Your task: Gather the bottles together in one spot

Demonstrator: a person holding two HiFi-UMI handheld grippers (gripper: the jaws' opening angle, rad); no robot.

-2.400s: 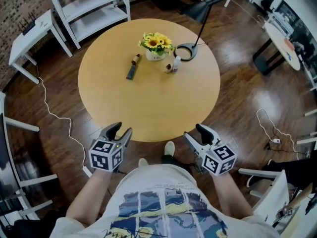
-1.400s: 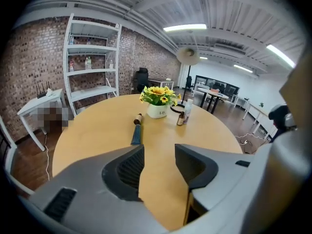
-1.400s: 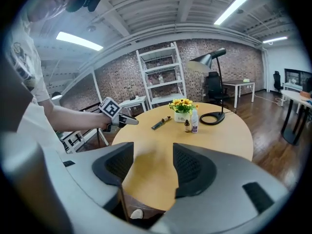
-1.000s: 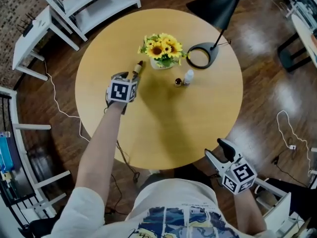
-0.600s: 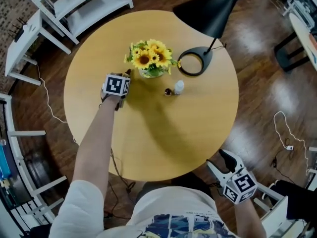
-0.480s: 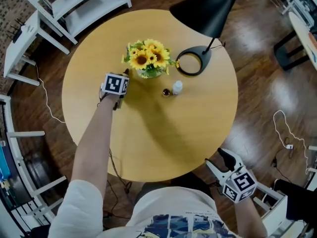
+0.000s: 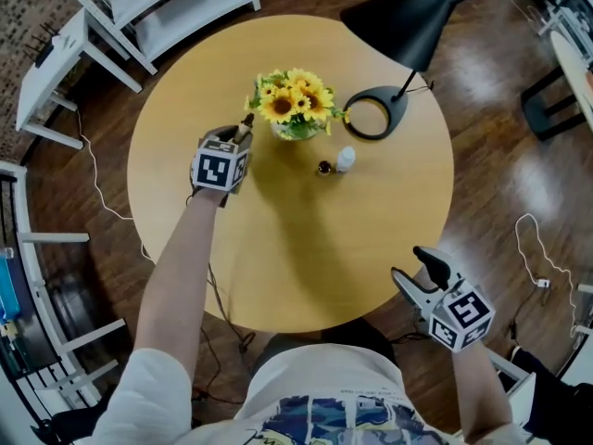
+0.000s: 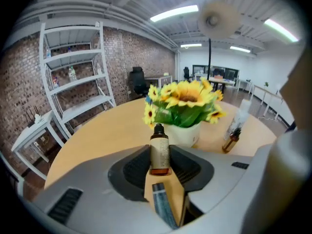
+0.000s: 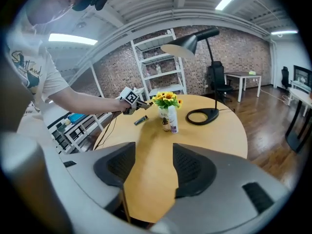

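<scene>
The jaws of the left gripper [image 7: 237, 137] have just been closing and now clench a small amber bottle [image 8: 159, 152] with a black cap, its body pinched between the two pads and its cap pointing out past the tips. It is held over the round wooden bench [image 7: 306, 248], just beside the pot of sunflowers [image 7: 295, 108], with a dark tube [image 9: 140, 120] lying on the bench below. A white bottle [image 7: 345, 158] and a tiny brown bottle [image 7: 324, 168] stand close together in front of the flowers, near the ring foot of a black lamp [image 7: 417, 21]. The jaws of the right gripper [image 7: 410, 263] have just eased in a little but stand wide apart with nothing between them, at the bench's near edge.
</scene>
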